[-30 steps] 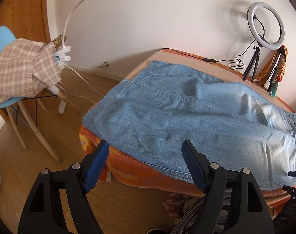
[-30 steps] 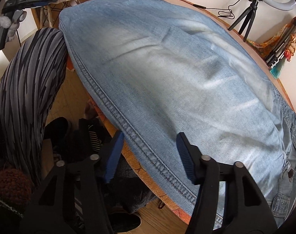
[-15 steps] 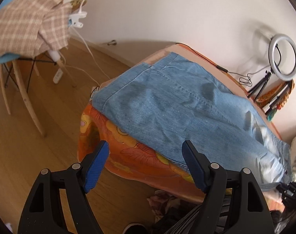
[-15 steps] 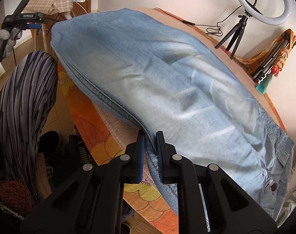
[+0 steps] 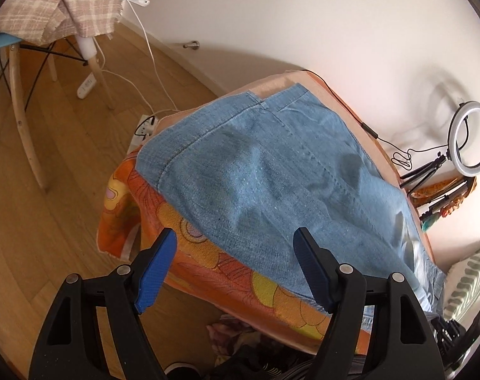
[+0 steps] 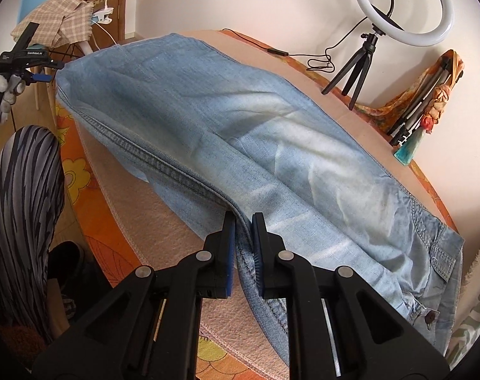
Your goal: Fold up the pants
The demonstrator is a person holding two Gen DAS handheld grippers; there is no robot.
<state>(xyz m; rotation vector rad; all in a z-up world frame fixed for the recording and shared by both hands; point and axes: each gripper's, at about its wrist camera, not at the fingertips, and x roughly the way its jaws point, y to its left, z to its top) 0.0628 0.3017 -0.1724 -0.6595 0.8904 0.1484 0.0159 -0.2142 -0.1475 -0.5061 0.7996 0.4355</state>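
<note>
Pants (image 6: 240, 133) – light blue denim – lie spread lengthwise over the table (image 6: 164, 221), which wears an orange flowered cloth, waistband toward the ring light (image 6: 401, 9) and leg hems at the far end by the chair (image 5: 24, 31). Soft and limp, they look thin for denim and probably light, so they should drape and sag wherever unsupported; the thick stitched side seam is the firmest place to hold. The right gripper (image 6: 242, 240) is pinched onto that seam at the near edge, lifting a ridge of fabric. The left gripper (image 5: 236, 266) hangs wide apart (nothing between its pads) above the near edge, close to the hem end – a matching grip on the seam there would likely keep the fold straight
</note>
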